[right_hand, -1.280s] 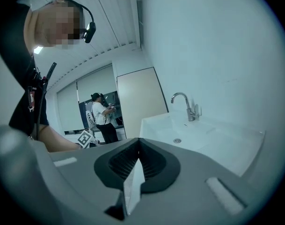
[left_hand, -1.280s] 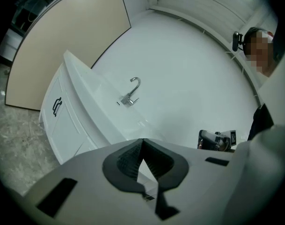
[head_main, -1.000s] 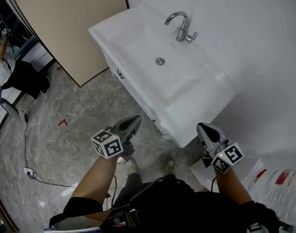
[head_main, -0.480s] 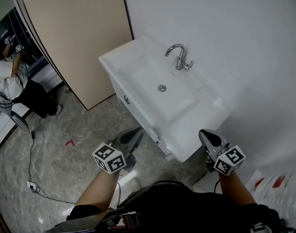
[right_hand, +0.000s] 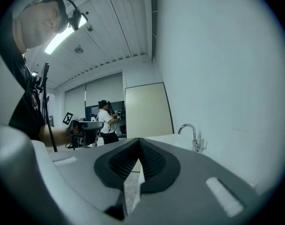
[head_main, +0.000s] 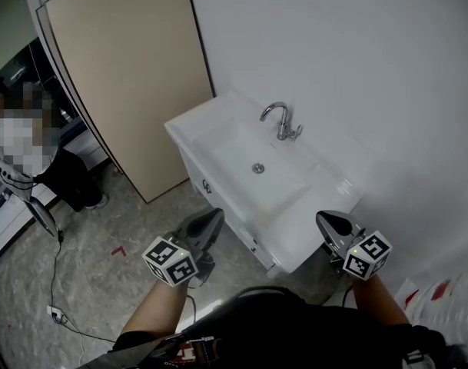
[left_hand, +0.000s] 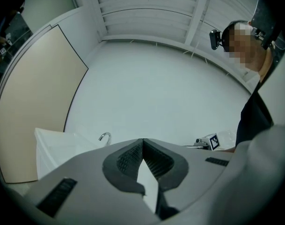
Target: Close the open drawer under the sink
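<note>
Wall (head_main: 349,60), white, fills the right of the head view. Beige door (head_main: 134,83) stands left of it, above the grey marble floor (head_main: 103,267). 1 person (head_main: 22,152) stands at the far left. White sink (head_main: 241,156) sits against the wall. Drawer (head_main: 197,174) is under the sink's front edge; I cannot tell if it stands out. Left gripper (head_main: 217,215) hangs near the drawer front, and right gripper (head_main: 323,218) is beside the sink's near corner. The jaws of both are closed tip to tip and hold nothing. Faucet (head_main: 280,120) stands at the sink's back.
</note>
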Demonstrator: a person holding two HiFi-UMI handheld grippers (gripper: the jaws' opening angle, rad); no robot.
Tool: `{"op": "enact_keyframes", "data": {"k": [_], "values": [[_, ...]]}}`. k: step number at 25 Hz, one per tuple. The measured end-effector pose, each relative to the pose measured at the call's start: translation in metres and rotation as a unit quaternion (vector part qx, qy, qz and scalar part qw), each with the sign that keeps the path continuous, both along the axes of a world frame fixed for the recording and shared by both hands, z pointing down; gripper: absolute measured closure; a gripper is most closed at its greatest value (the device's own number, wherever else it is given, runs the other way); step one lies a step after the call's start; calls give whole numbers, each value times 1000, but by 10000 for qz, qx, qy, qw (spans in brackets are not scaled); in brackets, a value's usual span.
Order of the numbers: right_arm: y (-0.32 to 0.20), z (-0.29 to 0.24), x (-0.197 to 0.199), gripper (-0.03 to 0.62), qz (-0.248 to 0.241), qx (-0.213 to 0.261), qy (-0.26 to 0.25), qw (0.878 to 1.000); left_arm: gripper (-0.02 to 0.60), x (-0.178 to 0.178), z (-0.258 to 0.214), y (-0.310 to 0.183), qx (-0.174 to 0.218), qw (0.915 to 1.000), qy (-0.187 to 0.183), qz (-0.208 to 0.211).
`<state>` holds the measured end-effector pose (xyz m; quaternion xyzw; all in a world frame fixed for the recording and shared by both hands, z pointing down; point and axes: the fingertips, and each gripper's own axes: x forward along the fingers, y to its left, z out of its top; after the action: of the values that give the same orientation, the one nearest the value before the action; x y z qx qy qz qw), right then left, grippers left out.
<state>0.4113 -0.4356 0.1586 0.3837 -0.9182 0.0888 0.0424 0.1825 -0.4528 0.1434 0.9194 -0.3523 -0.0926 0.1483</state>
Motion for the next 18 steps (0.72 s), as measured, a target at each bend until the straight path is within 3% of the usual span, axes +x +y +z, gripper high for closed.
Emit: {"op": "enact_keyframes", "data": {"k": [13,18], "values": [[21,-33,7,594,-112,123,188,9997,580,-2,-35,38,396,9990,-59,-201],[27,-40,6,594,-229,207,92,9995,580,-1,-33,51,347,9989,-52,-302]]}}
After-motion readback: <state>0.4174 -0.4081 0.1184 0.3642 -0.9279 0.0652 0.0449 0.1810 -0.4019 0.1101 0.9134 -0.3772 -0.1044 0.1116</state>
